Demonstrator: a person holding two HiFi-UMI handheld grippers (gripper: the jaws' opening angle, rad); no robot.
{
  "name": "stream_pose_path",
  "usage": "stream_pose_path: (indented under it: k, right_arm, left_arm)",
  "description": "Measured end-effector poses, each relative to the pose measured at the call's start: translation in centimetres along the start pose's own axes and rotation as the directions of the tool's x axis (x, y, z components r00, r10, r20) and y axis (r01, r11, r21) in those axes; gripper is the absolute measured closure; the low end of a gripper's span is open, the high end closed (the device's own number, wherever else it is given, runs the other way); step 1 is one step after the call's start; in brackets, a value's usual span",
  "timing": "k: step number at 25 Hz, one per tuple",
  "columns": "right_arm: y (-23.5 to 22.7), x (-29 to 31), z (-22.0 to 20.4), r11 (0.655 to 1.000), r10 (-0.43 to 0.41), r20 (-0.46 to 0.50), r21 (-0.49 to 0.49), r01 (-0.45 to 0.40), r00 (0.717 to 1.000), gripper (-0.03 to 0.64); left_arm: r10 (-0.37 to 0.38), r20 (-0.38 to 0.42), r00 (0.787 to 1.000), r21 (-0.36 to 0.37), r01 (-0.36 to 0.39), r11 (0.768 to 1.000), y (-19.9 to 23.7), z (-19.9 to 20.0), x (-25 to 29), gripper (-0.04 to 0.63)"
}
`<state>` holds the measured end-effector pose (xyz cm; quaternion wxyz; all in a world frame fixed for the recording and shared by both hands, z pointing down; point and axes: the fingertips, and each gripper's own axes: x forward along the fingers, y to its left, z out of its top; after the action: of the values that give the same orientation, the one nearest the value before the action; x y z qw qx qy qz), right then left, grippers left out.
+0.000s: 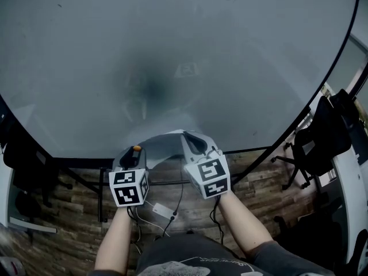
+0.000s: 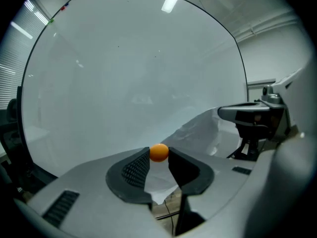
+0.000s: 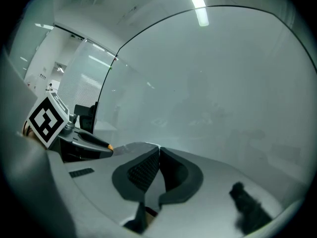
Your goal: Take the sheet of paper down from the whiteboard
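The whiteboard (image 1: 172, 56) fills the head view, and its surface is bare. A white sheet of paper (image 1: 165, 145) hangs curved between my two grippers, off the board and below its lower edge. My left gripper (image 1: 135, 150) is shut on a small orange ball magnet (image 2: 158, 152), and the paper's corner (image 2: 161, 182) sits between the jaws beneath it. My right gripper (image 3: 159, 150) is shut on the paper's other edge (image 3: 130, 147). From the left gripper view the sheet (image 2: 198, 133) runs rightward to the right gripper (image 2: 224, 114).
The whiteboard stands on a black frame (image 1: 86, 180) over a wood-plank floor. A black office chair (image 1: 325, 137) is at the right and a dark chair (image 1: 23, 165) at the left. A white adapter with cables (image 1: 163, 211) lies on the floor near my feet.
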<state>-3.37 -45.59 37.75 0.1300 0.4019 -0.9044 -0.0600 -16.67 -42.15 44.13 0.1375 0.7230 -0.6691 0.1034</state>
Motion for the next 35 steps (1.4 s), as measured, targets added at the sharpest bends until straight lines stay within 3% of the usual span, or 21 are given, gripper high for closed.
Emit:
stream_pose_path:
  k: [8, 16, 26, 35]
  right_arm:
    - [3.7, -1.3, -3.6, 0.999, -0.031, -0.09, 0.035, 0.034, 0.995, 0.595]
    - [6.2, -4.4, -7.7, 0.985, -0.106, -0.167, 0.116, 0.126, 0.98, 0.595]
    - [9.1, -8.8, -9.5, 0.984, -0.085, -0.179, 0.141, 0.111, 0.98, 0.595]
    - [12.8, -16.8, -9.6, 0.985, -0.026, -0.145, 0.166, 0.05, 0.989, 0.595]
  left_arm:
    - [-0.07, -0.044, 0.997, 0.009, 0.071, 0.997, 0.9, -3.4, -2.3, 0.471]
    - [-0.168, -0.065, 0.984, 0.032, 0.17, 0.985, 1.1, -5.9, -3.8, 0.471]
    - [-0.158, -0.059, 0.986, 0.035, 0.161, 0.986, -0.1, -7.2, -7.6, 0.471]
    - [-0.124, -0.07, 0.99, 0.034, 0.126, 0.991, -4.5, -10.5, -15.8, 0.471]
